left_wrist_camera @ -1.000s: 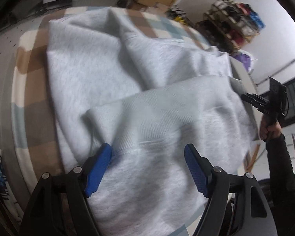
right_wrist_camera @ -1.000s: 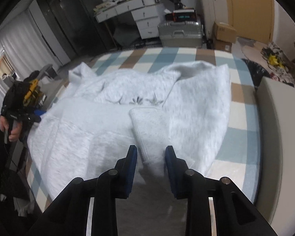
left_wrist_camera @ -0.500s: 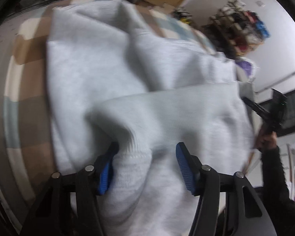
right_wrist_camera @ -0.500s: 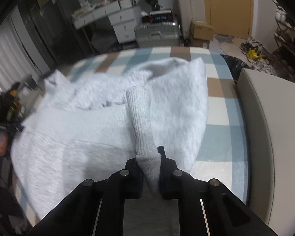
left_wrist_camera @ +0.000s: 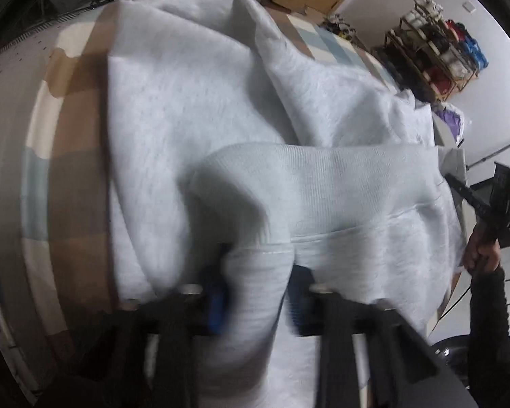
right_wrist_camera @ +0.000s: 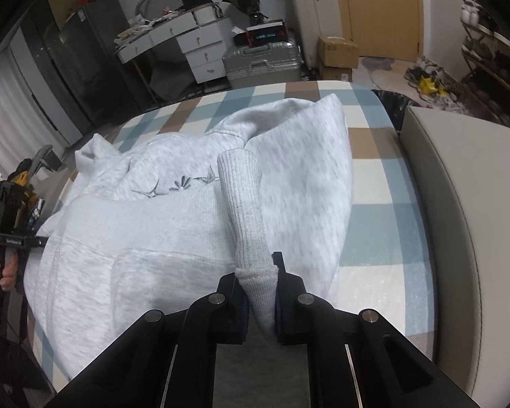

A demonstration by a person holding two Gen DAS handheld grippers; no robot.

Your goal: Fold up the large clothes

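A large light grey sweatshirt (right_wrist_camera: 146, 224) lies spread on a checked bed cover (right_wrist_camera: 370, 224); it also fills the left wrist view (left_wrist_camera: 193, 108). My right gripper (right_wrist_camera: 259, 302) is shut on the ribbed hem band (right_wrist_camera: 244, 204), which rises in a ridge ahead of the fingers. My left gripper (left_wrist_camera: 258, 292) is shut on the other end of the ribbed hem (left_wrist_camera: 323, 170), bunched between its blue pads; the view is blurred. Each gripper shows in the other's view, the right one (left_wrist_camera: 486, 200) and the left one (right_wrist_camera: 10, 231).
A cream padded bed end (right_wrist_camera: 459, 224) stands to the right. Beyond the bed are a white desk with drawers (right_wrist_camera: 193, 44), a silver suitcase (right_wrist_camera: 265, 64), cardboard boxes (right_wrist_camera: 336, 54) and a shoe rack (left_wrist_camera: 438, 51). The cover's edge (left_wrist_camera: 37, 176) runs along the left.
Both grippers have closed on the sweatshirt's ribbed hem, the left one later than the right. The hem has lifted and bunched into ridges between the fingers.
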